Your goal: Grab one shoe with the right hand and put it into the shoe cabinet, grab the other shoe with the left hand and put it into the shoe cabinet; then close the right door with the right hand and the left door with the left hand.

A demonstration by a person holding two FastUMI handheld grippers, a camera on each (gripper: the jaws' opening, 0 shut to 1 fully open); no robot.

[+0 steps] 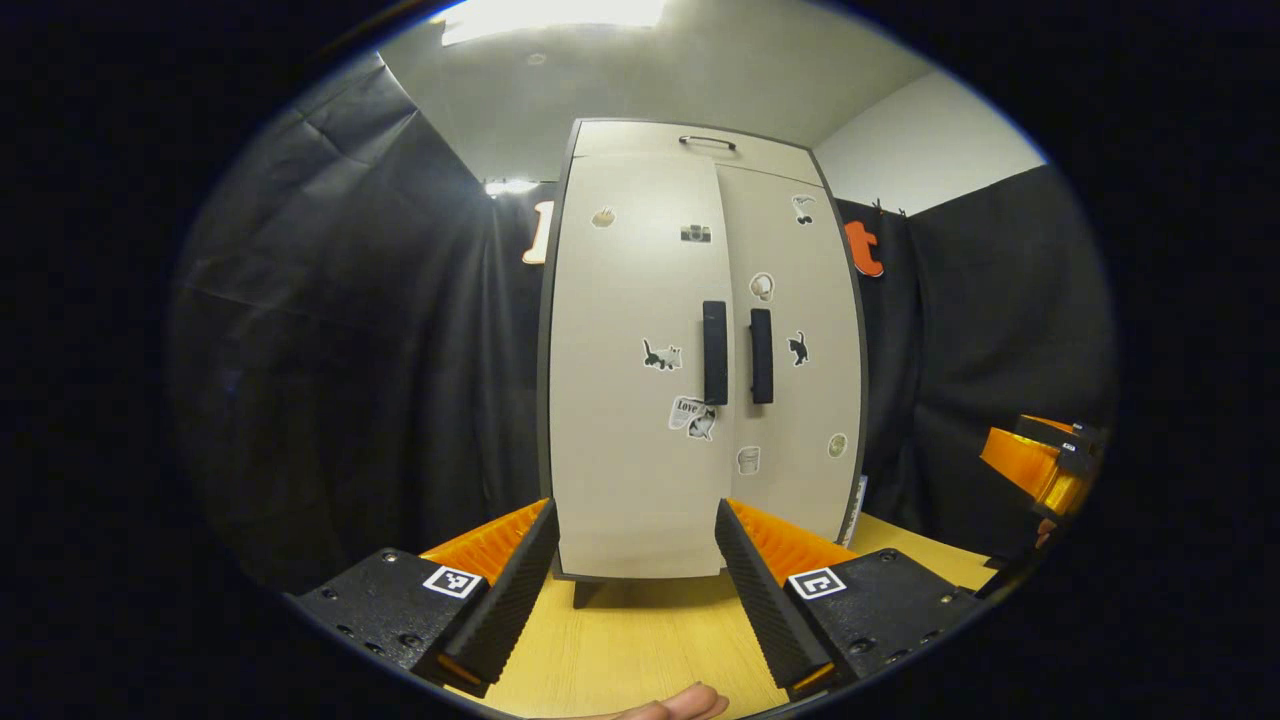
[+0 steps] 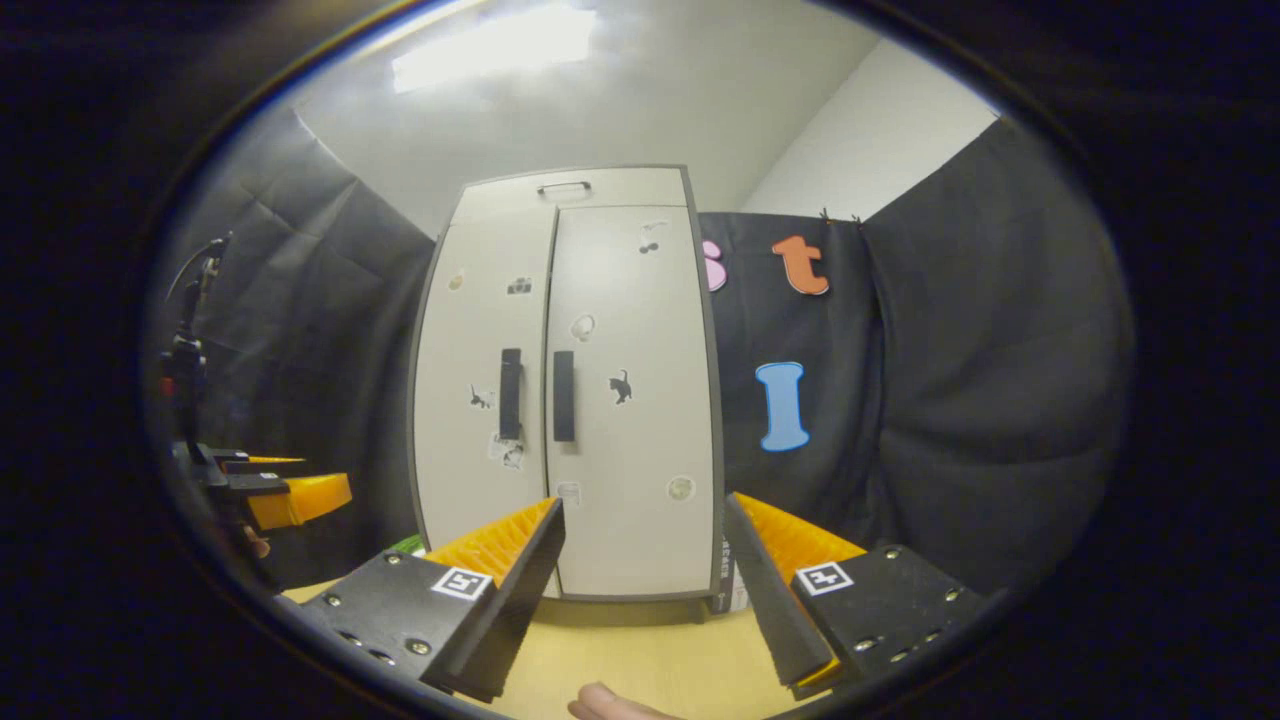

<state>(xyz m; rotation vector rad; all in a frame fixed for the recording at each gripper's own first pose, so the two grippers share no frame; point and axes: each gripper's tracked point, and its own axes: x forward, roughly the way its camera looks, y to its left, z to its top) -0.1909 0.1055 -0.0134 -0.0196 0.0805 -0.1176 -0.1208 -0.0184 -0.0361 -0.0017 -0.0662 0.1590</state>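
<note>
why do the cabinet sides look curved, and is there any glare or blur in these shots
Left gripper view: fisheye bows the shoe cabinet outward; ceiling light blows out at top; stickers stay sharp. Right gripper view: same bowing on the cabinet, a hazier ceiling light patch, softer detail overall.

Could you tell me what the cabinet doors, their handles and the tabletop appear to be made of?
Cabinet doors: probably laminated board, smooth matte beige, with stickers lying flat. Handles: likely dark matte plastic, though painted metal is possible. Tabletop: light wood or wood-look laminate, with visible grain lines.
</note>
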